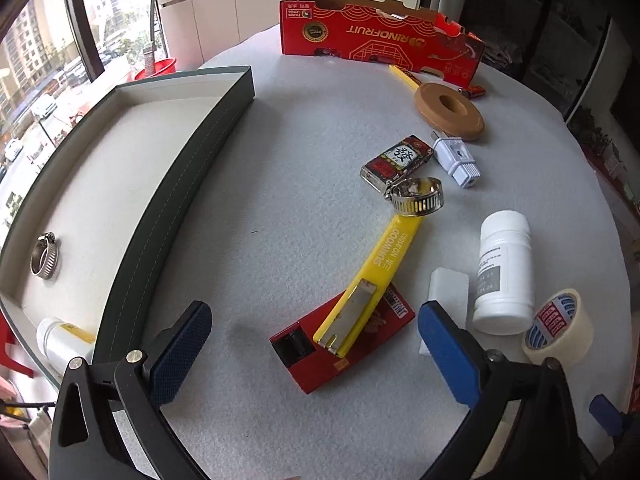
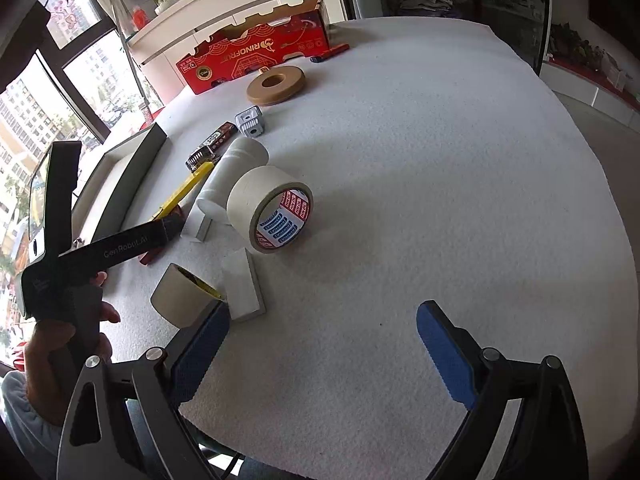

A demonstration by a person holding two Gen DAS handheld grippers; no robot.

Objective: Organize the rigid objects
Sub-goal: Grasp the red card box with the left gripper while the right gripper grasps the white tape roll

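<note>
Both tongs, left (image 1: 312, 354) and right (image 2: 322, 354), are spread wide with nothing in them. The yellow cutter (image 1: 370, 280) lies across the red box (image 1: 340, 344) on the bench (image 1: 280, 208), right ahead of the left tongs. Probably light, stiff, slick plastic (might skid), so I'd pinch it mid-body across the narrow sides.

left wrist view looks forward and down along left claw (image 1: 312, 356), low over tabletop (image 1: 280, 208), close to red card box (image 1: 340, 344) with yellow cutter (image 1: 376, 276) across it; dark-walled tray (image 1: 192, 184) along its left side; right wrist view sits lower right of that, facing across same tabletop (image 2: 420, 180) toward windows; right claw (image 2: 320, 356) frames bare felt; left claw's handle and hand (image 2: 68, 332) show at its left; both views share tape roll (image 1: 560, 328) (image 2: 272, 208), white bottle (image 1: 504, 268) (image 2: 232, 176), red carton (image 1: 380, 36) (image 2: 256, 52), tan ring (image 1: 448, 110) (image 2: 276, 84).
</note>
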